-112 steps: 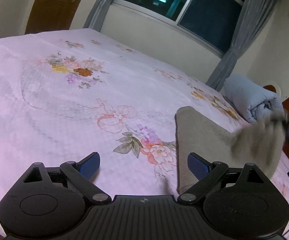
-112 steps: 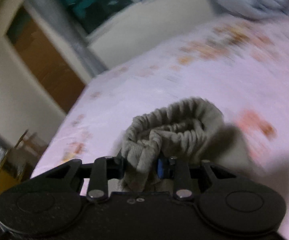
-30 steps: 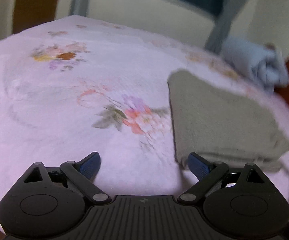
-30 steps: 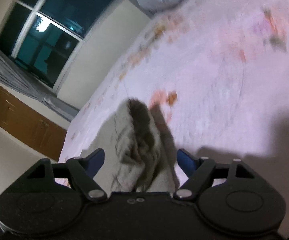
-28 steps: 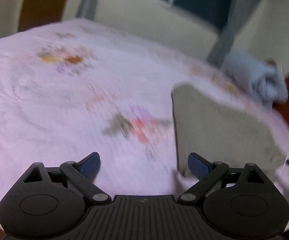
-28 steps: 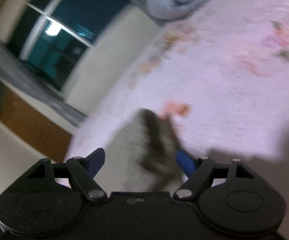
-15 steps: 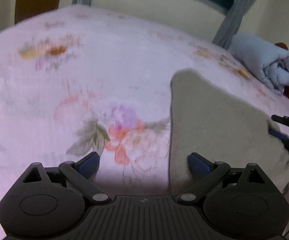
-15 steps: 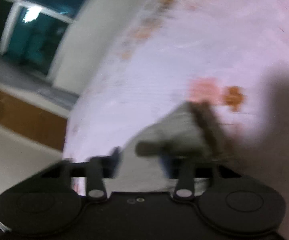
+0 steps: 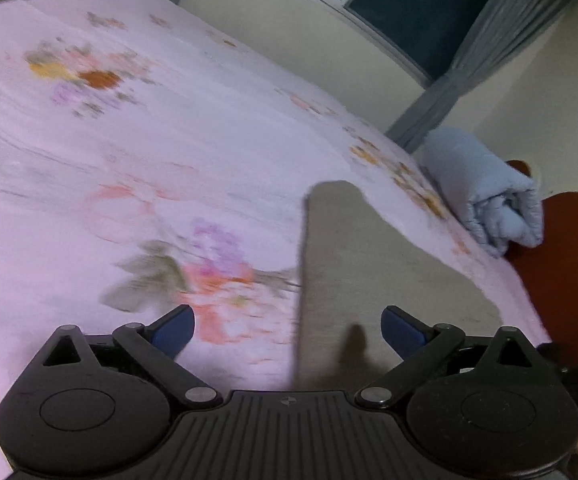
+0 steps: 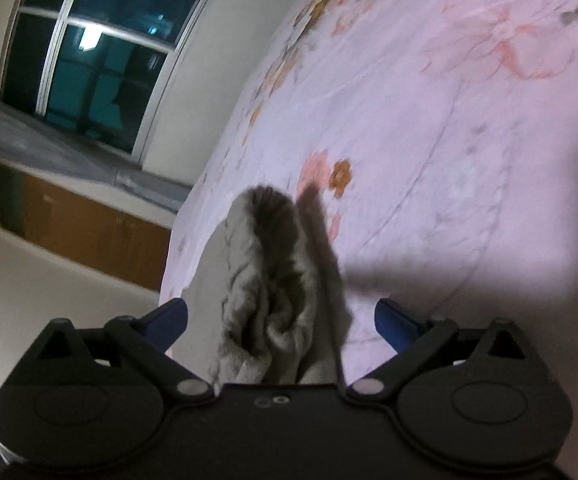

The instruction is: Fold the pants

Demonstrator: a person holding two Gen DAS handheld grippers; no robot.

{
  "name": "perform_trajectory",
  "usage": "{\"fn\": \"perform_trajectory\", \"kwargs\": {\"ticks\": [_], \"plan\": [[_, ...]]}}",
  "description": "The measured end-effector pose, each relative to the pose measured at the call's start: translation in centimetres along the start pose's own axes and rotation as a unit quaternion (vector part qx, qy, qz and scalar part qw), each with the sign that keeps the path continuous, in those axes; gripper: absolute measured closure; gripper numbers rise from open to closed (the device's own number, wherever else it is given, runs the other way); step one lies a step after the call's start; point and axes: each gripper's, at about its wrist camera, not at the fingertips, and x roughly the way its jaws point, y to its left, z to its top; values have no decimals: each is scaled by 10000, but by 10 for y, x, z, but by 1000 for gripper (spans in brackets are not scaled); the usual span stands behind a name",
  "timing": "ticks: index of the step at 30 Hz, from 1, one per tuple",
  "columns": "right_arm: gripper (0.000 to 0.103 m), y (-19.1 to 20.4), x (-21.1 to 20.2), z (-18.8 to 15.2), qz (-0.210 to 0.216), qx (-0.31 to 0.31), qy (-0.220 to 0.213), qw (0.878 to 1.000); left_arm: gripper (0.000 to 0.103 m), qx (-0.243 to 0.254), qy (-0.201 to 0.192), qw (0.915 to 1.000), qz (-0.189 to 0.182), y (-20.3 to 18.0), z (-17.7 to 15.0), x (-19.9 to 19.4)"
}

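Pants (image 9: 373, 276) lie on bed (image 9: 169, 160), already folded into flat grey panel near right edge; rolled blanket (image 9: 485, 196) beyond.

Right view: bunched end of pants sits between fingers of right gripper (image 10: 281, 320), fingers wide, not gripping.

Left gripper (image 9: 289, 328) fingers wide, empty, hovering over near edge of pants.

Judgement: main fold done; bunched end likely needs flattening or one more fold.

No brand, label or readable writing seen.
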Motion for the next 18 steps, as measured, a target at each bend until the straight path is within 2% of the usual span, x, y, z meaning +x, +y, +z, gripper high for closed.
{"fn": "perform_trajectory", "kwargs": {"ticks": [3, 12, 18], "plan": [[8, 7, 12, 0, 46, -108, 217, 9997, 4, -321, 123, 9990, -292, -7, -2, 15], [9, 12, 37, 6, -75, -36, 406, 9991, 4, -1037, 304, 9924, -589, -8, 9, 59], [7, 18, 50, 6, 93, -153, 687, 9975, 4, -1109, 435, 9899, -774, -10, 9, 75]]}}
